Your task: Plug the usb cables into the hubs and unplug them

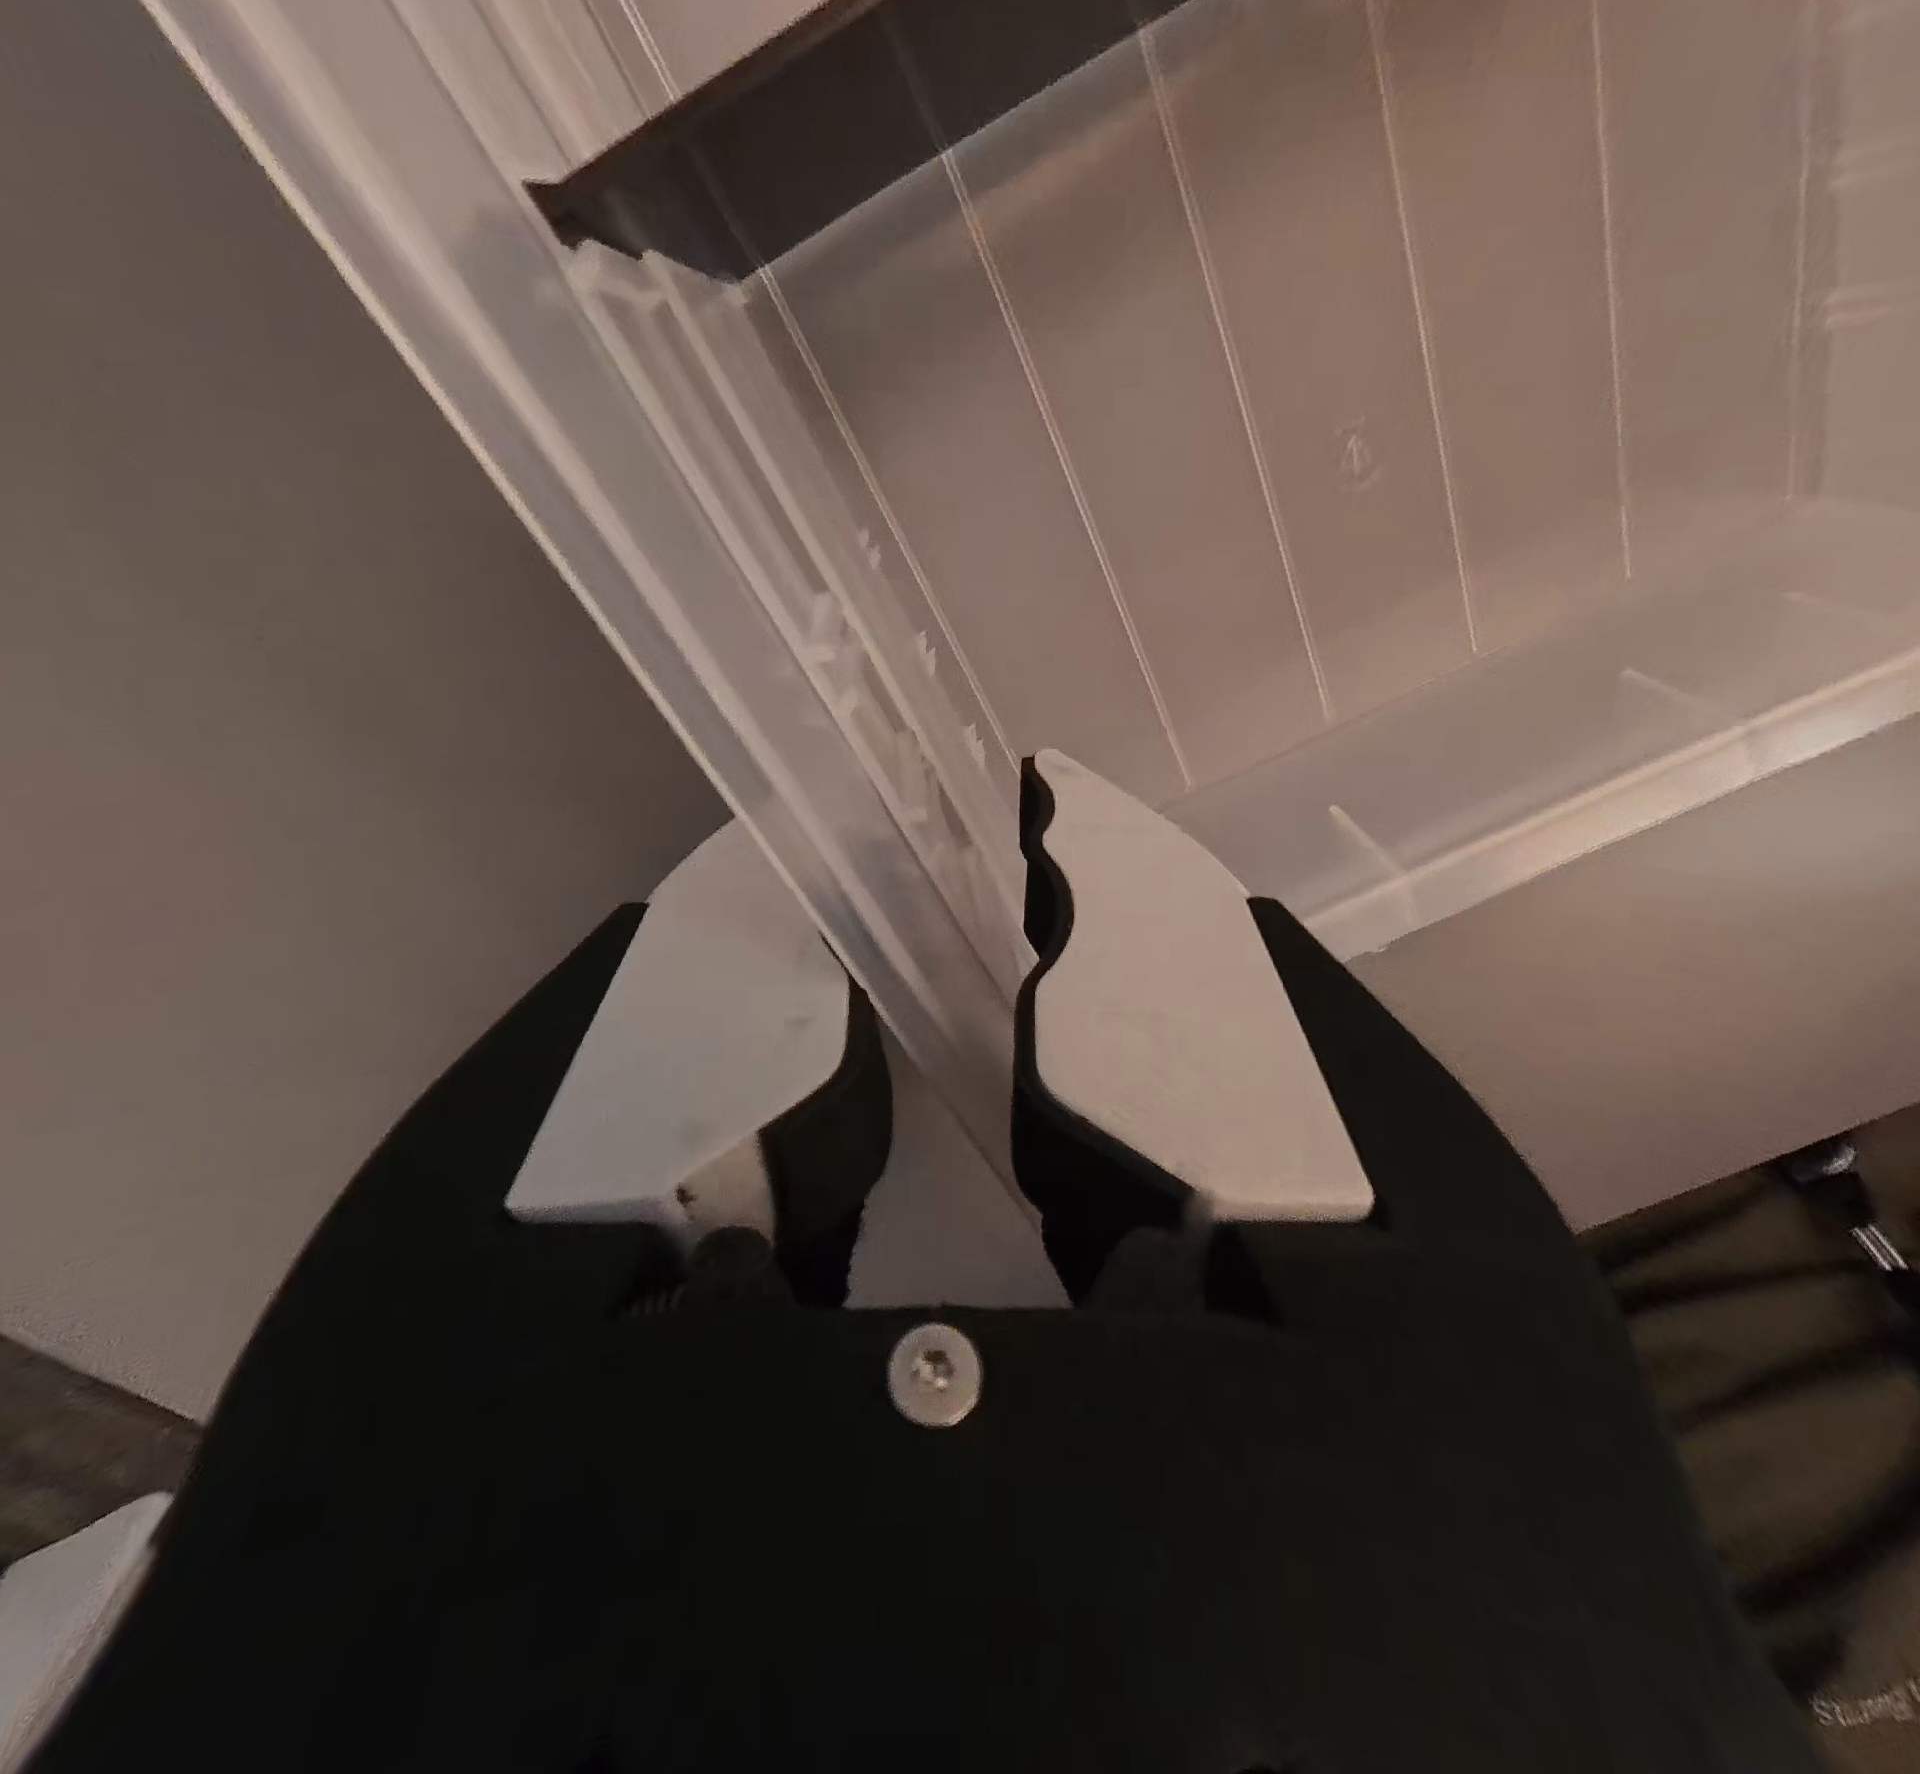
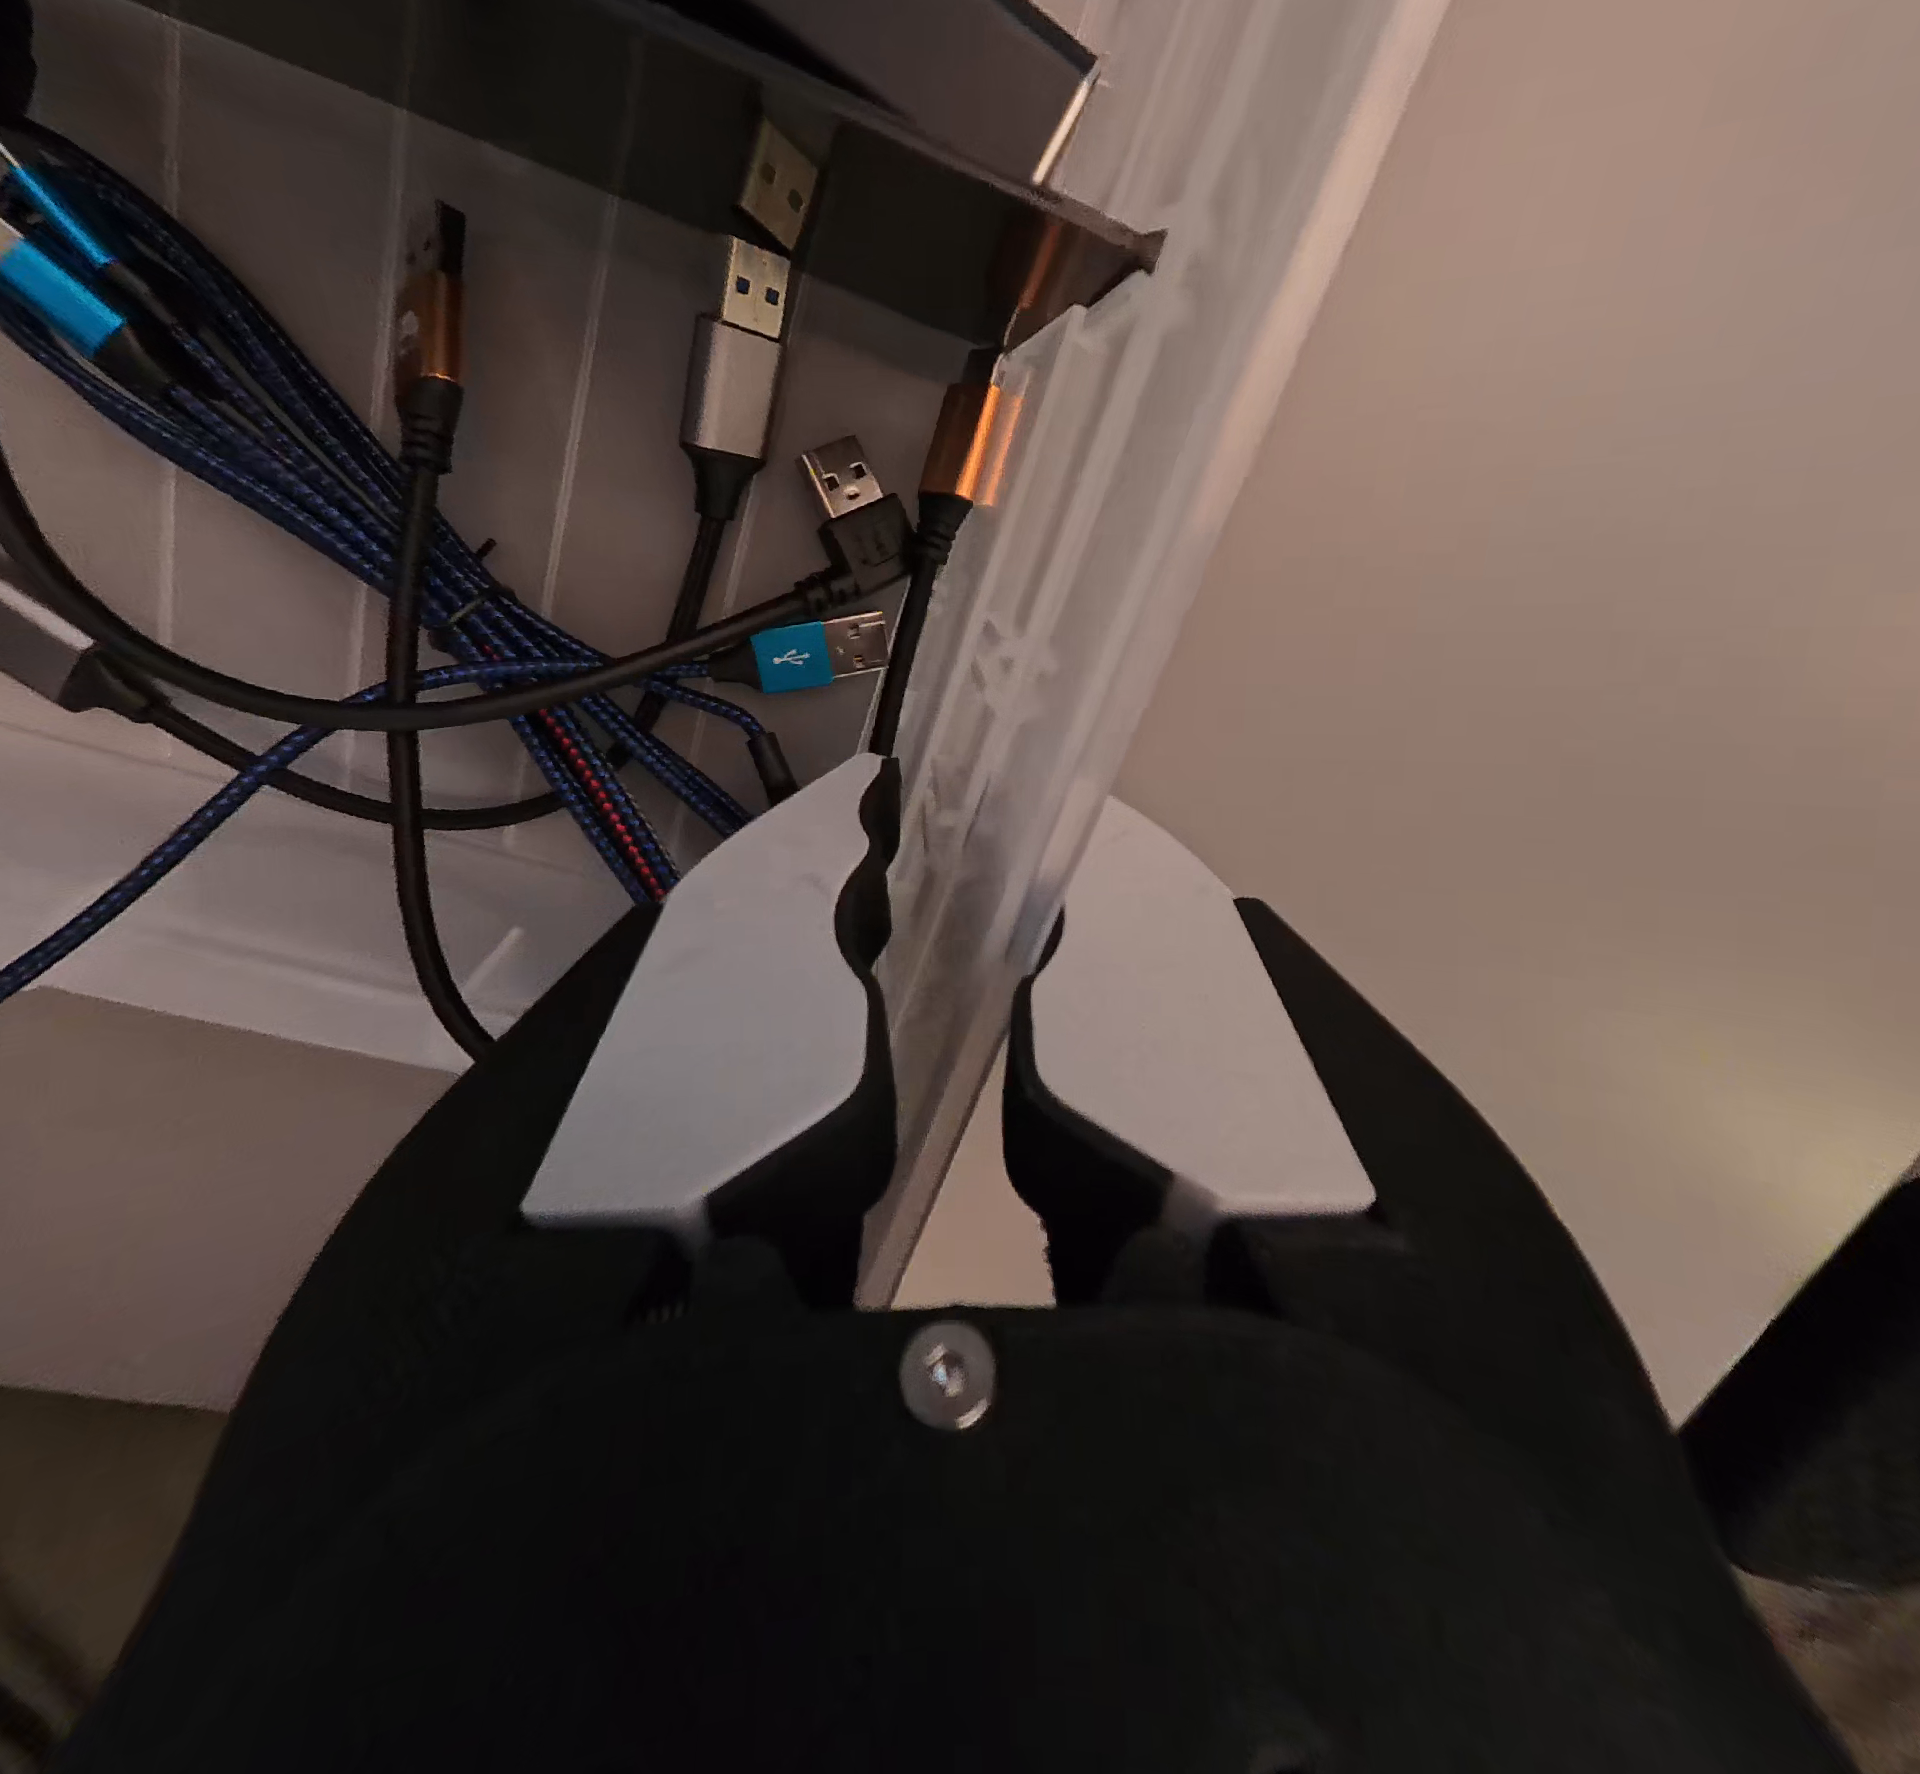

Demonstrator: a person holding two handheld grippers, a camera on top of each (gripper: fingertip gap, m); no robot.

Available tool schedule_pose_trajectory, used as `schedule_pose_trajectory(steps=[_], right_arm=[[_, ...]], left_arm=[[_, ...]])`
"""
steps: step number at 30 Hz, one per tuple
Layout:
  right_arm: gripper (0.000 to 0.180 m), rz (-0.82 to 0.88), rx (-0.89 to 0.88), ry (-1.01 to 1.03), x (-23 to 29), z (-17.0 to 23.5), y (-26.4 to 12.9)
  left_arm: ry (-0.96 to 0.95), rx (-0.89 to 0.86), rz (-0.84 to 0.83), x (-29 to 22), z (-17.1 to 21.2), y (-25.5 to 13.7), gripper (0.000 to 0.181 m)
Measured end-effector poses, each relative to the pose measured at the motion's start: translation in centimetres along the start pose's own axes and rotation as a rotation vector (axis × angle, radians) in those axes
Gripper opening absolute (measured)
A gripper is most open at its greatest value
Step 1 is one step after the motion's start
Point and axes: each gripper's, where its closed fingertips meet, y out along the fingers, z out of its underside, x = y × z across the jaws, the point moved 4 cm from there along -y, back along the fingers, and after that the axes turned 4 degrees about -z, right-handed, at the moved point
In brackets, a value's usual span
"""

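- Left wrist view: the left tool (image 1: 940,976) is seen closed on the rim of a clear plastic bin (image 1: 1351,374), one finger on each side of the bin's thin wall, which runs diagonally up from between the jaws
- The part of the bin interior seen here looks bare; ribbed translucent walls and a dark edge (image 1: 790,166), perhaps a shelf or tabletop behind the bin, are visible through the plastic
- No cable and no hub can be made out in this view, so nothing of the plugging is shown as done here
- Right wrist view: the right tool (image 2: 961,903) is likewise clamped on the opposite bin wall (image 2: 1122,498), the wall pinched between its white fingers
- Inside the bin a loose tangle of usb cables (image 2: 416,644) is seen: blue braided cords, one red-and-black braided cord, and plain black cords
- Several plugs lie free and unplugged: a grey metal plug (image 2: 732,384), an orange-sleeved plug (image 2: 966,451) against the wall, a blue-sleeved plug (image 2: 805,654) and a small black angled plug (image 2: 852,503)
- No hub can be identified; it is judged that the task is at its very start, the bin merely being held by both tools, with all plugging and unplugging left to do
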Motion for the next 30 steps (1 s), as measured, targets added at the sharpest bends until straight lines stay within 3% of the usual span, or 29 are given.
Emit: schedule_pose_trajectory(steps=[10,13,16,19,21,23,25,27,30], right_arm=[[0.029,0.030,0.033,-0.077,4.0,-1.8,0.5],[0.038,0.111,0.031,-0.112,3.9,-2.0,0.2],[0.044,0.266,-0.122,-0.152,3.9,-3.5,-2.7],[0.052,0.345,-0.437,-0.213,6.8,-6.3,-8.3],[0.055,0.168,-0.664,-0.307,12.3,-8.0,-10.7],[0.065,-0.123,-0.739,-0.343,18.2,-8.7,-11.0],[0.073,-0.333,-0.564,-0.311,22.4,-9.2,-9.2],[0.065,-0.466,-0.415,-0.299,25.3,-10.2,-7.5],[0.057,-0.441,-0.306,-0.264,27.0,-12.0,-5.2]], left_arm=[[0.144,0.137,0.071,-6.6,0.3,-0.1,0.035],[0.192,0.194,0.122,-7.4,1.7,-0.6,0.030],[0.199,0.139,0.116,-7.1,1.9,-1.8,0.028],[0.212,0.025,0.110,-7.0,2.1,-4.1,0.032],[0.226,-0.057,0.082,-6.8,2.6,-5.9,0.036],[0.234,-0.141,0.076,-6.6,3.4,-7.6,0.032],[0.228,-0.209,0.057,-6.3,4.0,-8.9,0.032],[0.214,-0.244,0.041,-6.0,4.5,-9.6,0.031],[0.225,-0.250,0.029,-6.0,4.9,-9.8,0.031]])
